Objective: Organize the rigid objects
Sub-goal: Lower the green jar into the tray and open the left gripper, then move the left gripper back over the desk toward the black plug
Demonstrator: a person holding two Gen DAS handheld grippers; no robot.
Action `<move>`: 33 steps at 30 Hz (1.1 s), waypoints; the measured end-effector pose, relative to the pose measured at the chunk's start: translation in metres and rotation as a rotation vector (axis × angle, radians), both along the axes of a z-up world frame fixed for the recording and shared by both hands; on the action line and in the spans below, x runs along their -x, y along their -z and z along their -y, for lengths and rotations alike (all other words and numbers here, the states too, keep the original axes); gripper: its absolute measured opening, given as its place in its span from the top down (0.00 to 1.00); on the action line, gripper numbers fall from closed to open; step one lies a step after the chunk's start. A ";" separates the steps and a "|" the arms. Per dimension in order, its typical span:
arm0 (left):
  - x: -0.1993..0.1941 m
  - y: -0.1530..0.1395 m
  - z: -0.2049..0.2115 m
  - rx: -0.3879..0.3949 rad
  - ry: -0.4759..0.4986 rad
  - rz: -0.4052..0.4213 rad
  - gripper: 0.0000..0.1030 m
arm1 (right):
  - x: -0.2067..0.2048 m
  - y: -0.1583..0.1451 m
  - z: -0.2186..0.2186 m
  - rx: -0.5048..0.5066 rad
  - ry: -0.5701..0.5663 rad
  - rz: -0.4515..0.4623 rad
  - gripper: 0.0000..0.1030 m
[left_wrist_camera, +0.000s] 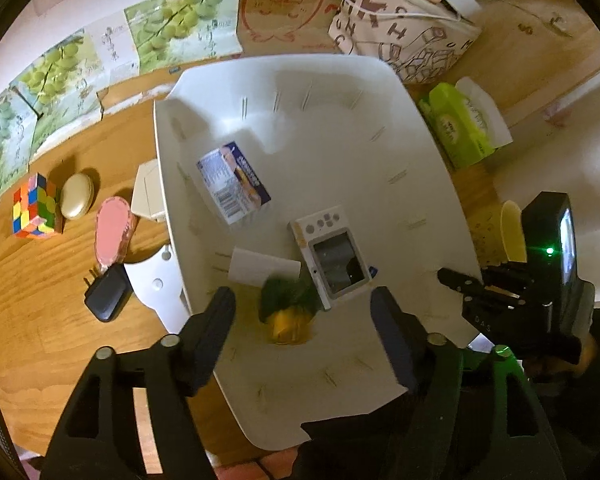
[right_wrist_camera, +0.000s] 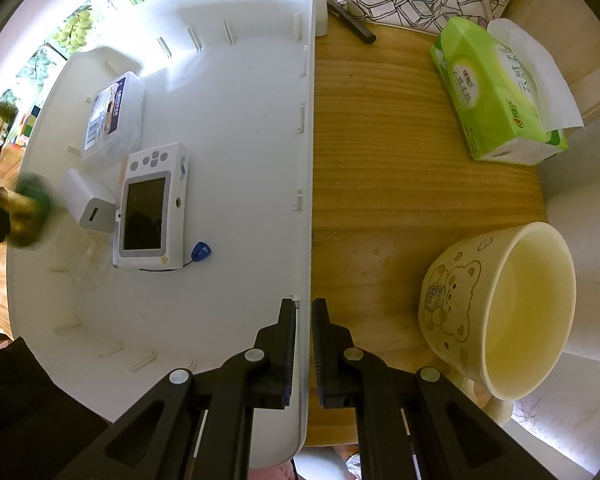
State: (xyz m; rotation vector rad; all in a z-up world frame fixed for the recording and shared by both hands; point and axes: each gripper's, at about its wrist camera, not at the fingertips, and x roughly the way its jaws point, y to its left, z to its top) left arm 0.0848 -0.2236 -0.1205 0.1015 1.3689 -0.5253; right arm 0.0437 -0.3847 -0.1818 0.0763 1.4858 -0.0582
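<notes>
Blurred green-and-yellow toy (left_wrist_camera: 288, 316) in mid-air over the white tray (left_wrist_camera: 340, 128), between the spread fingers of the left gripper (left_wrist_camera: 302, 308), untouched by either. Just beyond in the tray: white camera (left_wrist_camera: 332, 256), white charger block (left_wrist_camera: 260, 268), small printed box (left_wrist_camera: 232, 182). Right gripper (right_wrist_camera: 303, 320) clamped on the tray's right rim. Bear cup (right_wrist_camera: 496, 312) on the wooden surface (right_wrist_camera: 380, 160), right of the tray.

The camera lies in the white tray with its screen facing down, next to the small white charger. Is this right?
Not quite. The camera lies screen up: the right wrist view shows its dark screen and buttons. It is in the tray, beside the charger.
</notes>
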 end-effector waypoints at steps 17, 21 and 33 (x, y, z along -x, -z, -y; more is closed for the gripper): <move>-0.006 -0.009 -0.028 0.012 -0.057 0.098 0.26 | 0.000 0.000 0.000 0.000 0.000 -0.008 0.92; -0.008 -0.013 -0.036 0.012 -0.067 0.136 0.26 | -0.001 0.000 0.000 0.004 0.003 -0.012 0.92; -0.010 -0.013 -0.066 -0.023 -0.108 0.173 0.26 | -0.004 0.000 0.002 -0.001 0.023 -0.025 0.92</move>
